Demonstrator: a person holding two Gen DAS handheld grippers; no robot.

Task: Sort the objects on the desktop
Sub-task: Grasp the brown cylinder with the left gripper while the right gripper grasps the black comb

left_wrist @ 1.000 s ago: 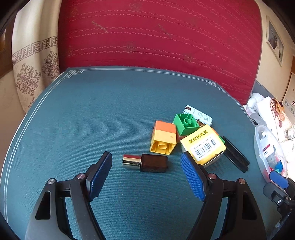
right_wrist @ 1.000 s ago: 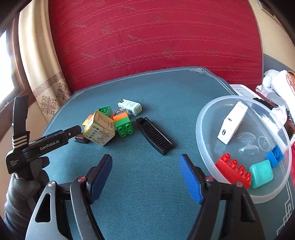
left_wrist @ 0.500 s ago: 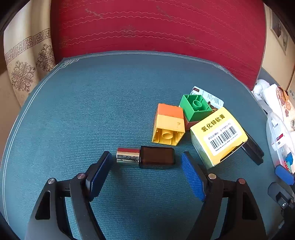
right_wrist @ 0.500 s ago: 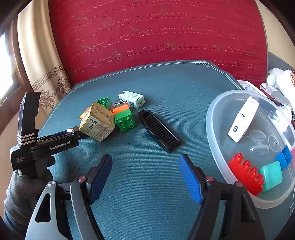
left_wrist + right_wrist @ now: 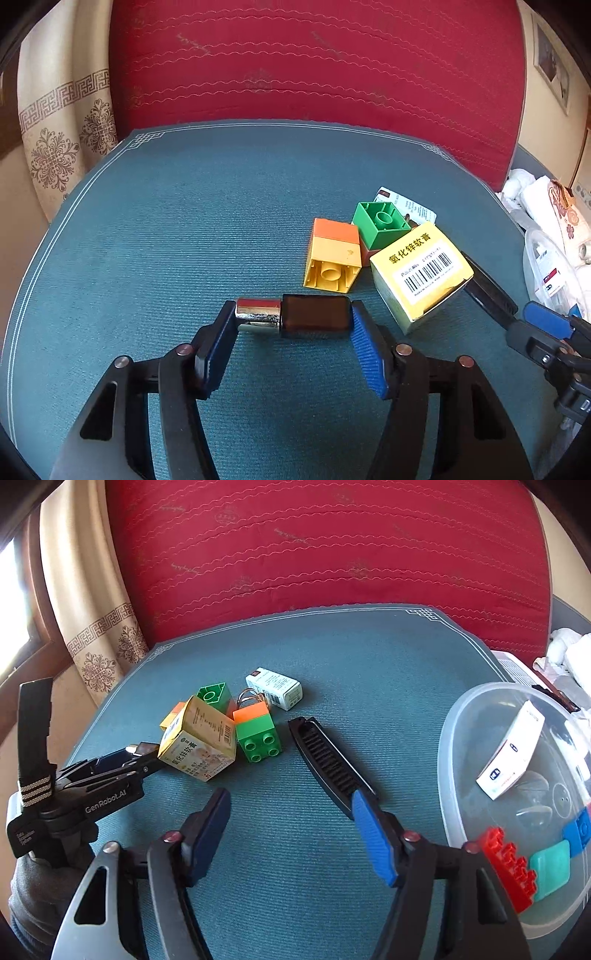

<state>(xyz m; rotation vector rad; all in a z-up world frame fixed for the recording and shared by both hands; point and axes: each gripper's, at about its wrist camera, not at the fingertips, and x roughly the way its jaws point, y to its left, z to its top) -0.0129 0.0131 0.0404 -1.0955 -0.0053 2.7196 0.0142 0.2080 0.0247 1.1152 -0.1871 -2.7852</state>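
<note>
Bottle [image 5: 293, 317] lengthwise between left gripper [image 5: 291, 334] pads, touching both

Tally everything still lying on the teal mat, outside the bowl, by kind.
Toy brick stacks: 2, one orange-and-yellow, one orange-and-green
Single green brick: 1
Cartons: 2, yellow and white
Black comb: 1
Brown bottle with silver cap: 1
Key rings: 1 bunch
Total: 8

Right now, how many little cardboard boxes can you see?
3. A yellow box sits beside the toy blocks, a small white box lies behind them, and a white box leans inside the clear bowl. Others may be hidden.
</note>
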